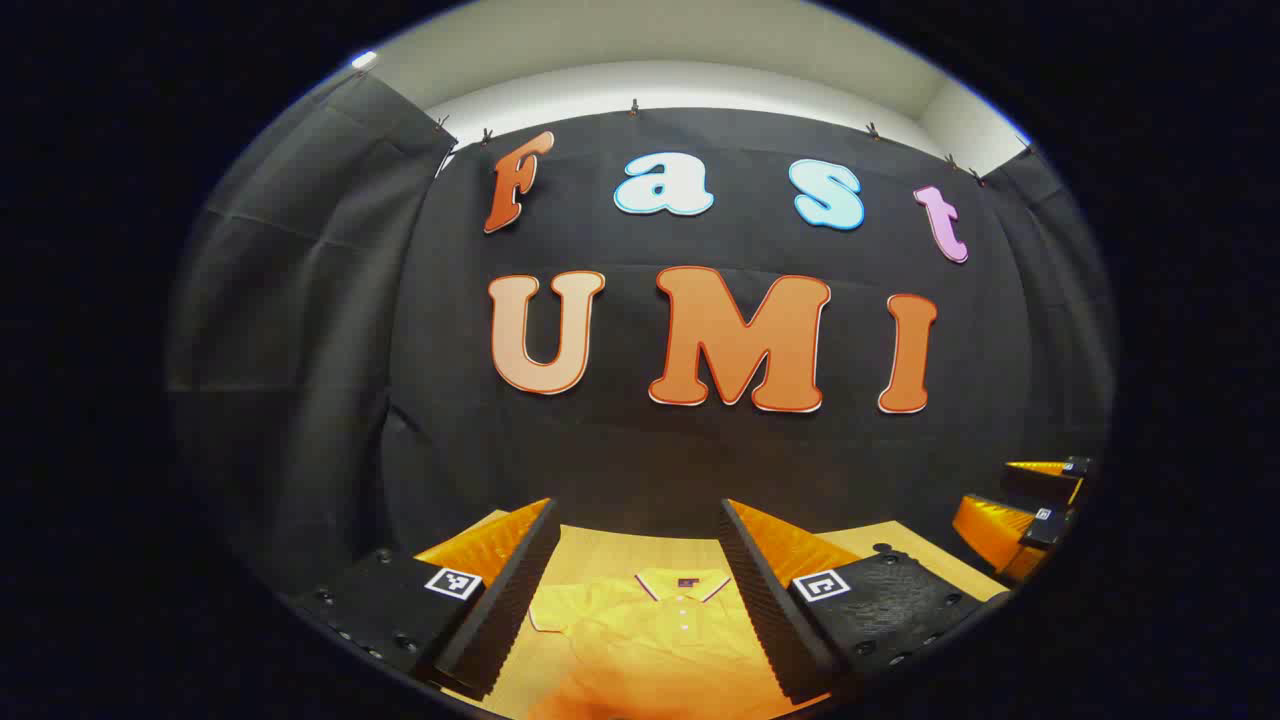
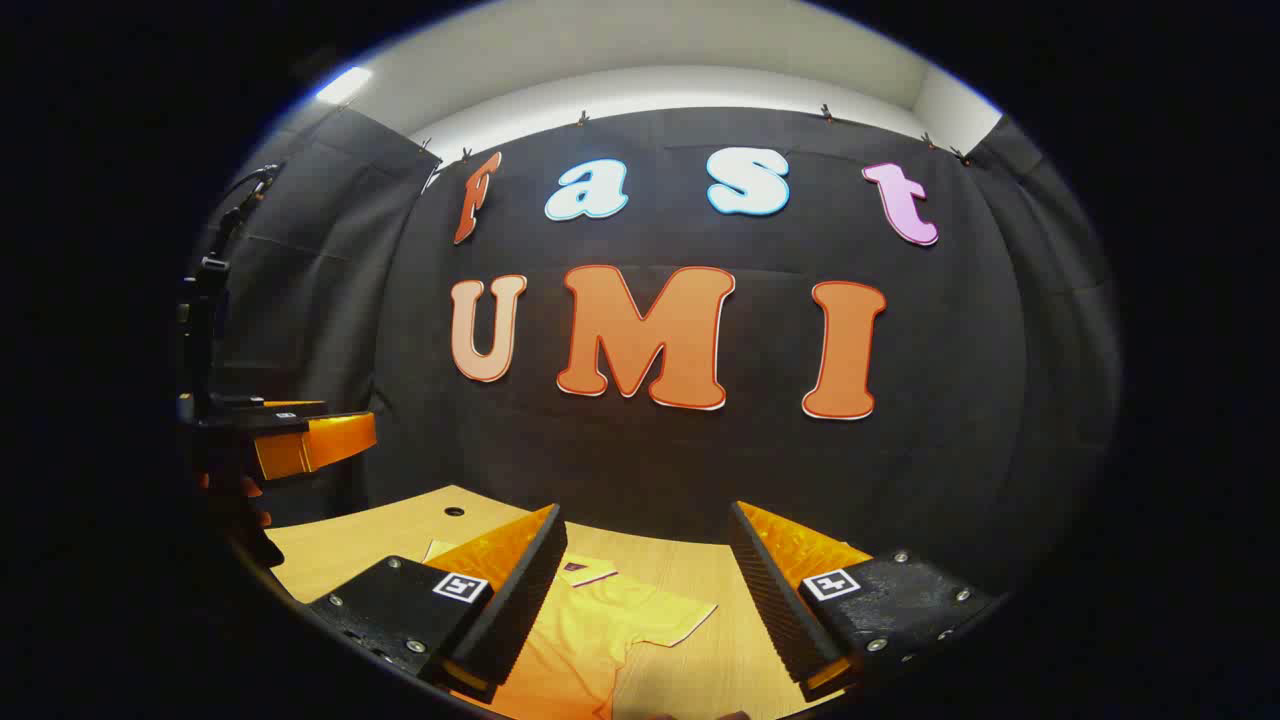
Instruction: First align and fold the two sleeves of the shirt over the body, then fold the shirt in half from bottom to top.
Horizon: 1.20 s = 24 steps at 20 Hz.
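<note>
Left gripper view: left gripper (image 1: 640,590) held above the table (image 1: 600,545), jaws spread wide and holding nothing. Between its fingers, flat on the wood, yellow shirt (image 1: 650,640), collar toward the wall, one short sleeve (image 1: 560,605) spread out at left. Far right, right gripper (image 1: 1040,500), also raised. Right gripper view: at far left, left gripper (image 2: 290,440) with a hand (image 2: 240,500) beneath; centre, right gripper (image 2: 650,590) gaping wide, empty; below it shirt (image 2: 590,630) on table (image 2: 370,540), other sleeve (image 2: 670,620) spread flat rightward.
</note>
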Each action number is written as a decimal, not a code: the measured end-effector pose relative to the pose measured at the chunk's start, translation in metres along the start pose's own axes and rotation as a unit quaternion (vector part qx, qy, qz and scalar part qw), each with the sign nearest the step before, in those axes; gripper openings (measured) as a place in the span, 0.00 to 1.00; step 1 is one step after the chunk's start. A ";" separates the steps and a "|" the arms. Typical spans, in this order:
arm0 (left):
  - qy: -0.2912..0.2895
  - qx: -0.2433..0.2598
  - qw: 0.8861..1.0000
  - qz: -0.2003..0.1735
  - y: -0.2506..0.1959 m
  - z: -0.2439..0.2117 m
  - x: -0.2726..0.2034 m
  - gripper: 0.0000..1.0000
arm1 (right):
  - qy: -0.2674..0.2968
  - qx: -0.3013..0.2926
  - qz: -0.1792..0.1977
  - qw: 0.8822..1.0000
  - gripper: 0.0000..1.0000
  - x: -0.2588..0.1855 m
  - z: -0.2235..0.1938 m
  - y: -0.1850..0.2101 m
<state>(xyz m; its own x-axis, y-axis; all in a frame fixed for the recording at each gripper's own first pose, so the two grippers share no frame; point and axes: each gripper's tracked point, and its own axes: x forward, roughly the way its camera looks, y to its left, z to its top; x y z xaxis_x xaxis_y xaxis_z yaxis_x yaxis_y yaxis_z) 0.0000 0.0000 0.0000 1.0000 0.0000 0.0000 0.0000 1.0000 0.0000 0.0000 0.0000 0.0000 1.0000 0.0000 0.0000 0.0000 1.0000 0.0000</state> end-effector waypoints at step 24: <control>-0.001 0.045 0.996 -0.082 0.098 0.004 0.035 0.97 | 0.046 0.018 -0.117 0.992 0.99 0.059 -0.020 0.042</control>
<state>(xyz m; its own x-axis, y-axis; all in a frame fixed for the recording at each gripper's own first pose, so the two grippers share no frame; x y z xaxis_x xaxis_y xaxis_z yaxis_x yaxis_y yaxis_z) 0.0355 0.0980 0.0039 0.9867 -0.1625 -0.0047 0.1623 0.9827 0.0897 0.0585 0.0418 -0.0202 0.9683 -0.2308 -0.0954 0.2341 0.9719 0.0252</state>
